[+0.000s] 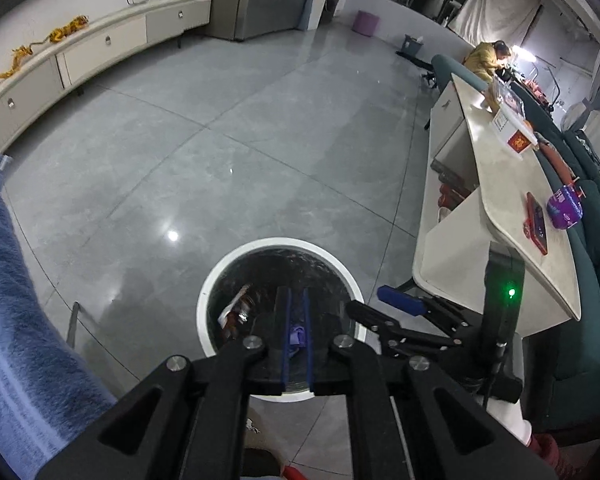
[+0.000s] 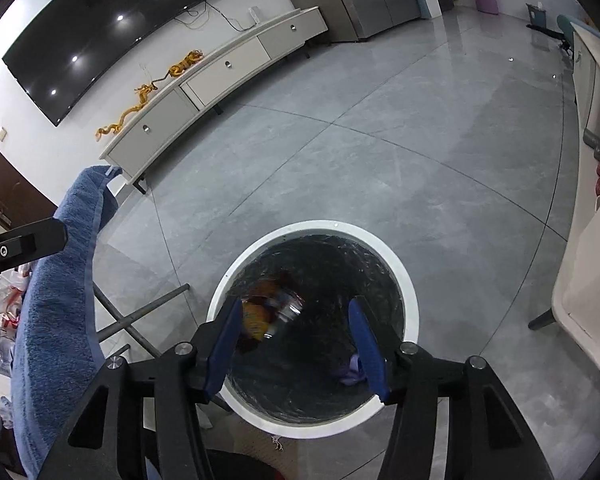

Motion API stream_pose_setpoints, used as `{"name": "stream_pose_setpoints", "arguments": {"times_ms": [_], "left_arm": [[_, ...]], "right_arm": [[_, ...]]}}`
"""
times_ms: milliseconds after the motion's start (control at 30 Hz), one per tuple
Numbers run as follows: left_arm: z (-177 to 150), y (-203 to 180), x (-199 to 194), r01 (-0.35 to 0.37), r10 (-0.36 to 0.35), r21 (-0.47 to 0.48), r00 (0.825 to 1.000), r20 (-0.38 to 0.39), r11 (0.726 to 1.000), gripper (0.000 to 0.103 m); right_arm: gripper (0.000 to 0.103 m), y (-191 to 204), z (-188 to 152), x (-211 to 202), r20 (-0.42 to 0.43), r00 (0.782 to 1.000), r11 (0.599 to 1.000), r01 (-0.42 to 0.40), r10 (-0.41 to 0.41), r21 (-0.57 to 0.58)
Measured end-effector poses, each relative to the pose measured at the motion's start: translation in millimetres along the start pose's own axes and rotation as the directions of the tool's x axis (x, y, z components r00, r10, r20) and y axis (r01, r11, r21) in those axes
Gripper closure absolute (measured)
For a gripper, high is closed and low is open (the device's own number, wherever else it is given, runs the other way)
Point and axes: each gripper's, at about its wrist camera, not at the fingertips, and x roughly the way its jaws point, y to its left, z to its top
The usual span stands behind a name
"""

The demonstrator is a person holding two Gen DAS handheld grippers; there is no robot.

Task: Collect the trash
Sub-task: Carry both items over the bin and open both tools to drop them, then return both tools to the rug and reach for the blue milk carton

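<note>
Lying in bin (image 2: 408,280), wrapper (image 2: 268,312) below parted jaws.

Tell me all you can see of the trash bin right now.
The trash bin is round, with a thick white rim and a dark, shiny liner inside. It stands upright on the grey tiled floor beside a white table. Inside lie an orange-brown snack wrapper and a crumpled purple scrap. Both tongs hang above its mouth; nothing visibly touches the rim.
</note>
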Motion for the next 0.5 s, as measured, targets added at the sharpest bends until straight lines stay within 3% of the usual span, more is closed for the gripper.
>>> {"name": "stream_pose_setpoints", "arguments": {"times_ms": [167,200,233,300,500], "left_arm": [[-3,-5,-45,-0.029,0.027,0.025,0.995,0.092,0.999,0.095],[-4,-5,-52,-0.033,0.03,0.027,0.994,0.107,0.999,0.086],[-5,-5,-66,-0.041,0.036,0.028,0.989,0.143,0.999,0.069],[-8,-3,-87,-0.044,0.04,0.017,0.98,0.196,0.999,0.052],[-25,20,-161,-0.074,0.082,-0.038,0.944,0.32,0.997,0.052]], "right_arm": [[0.05,5,4,-31,0.062,0.998,1.0,0.004,-0.004,0.008],[0.05,8,5,-41,0.081,0.997,1.0,0.006,-0.007,0.007],[0.05,11,6,-47,0.095,0.995,1.0,0.008,-0.008,0.004],[0.049,19,8,-64,0.126,0.992,1.0,0.005,-0.004,-0.005],[0.048,64,16,-109,0.21,0.977,0.996,-0.025,0.041,-0.082]]}}
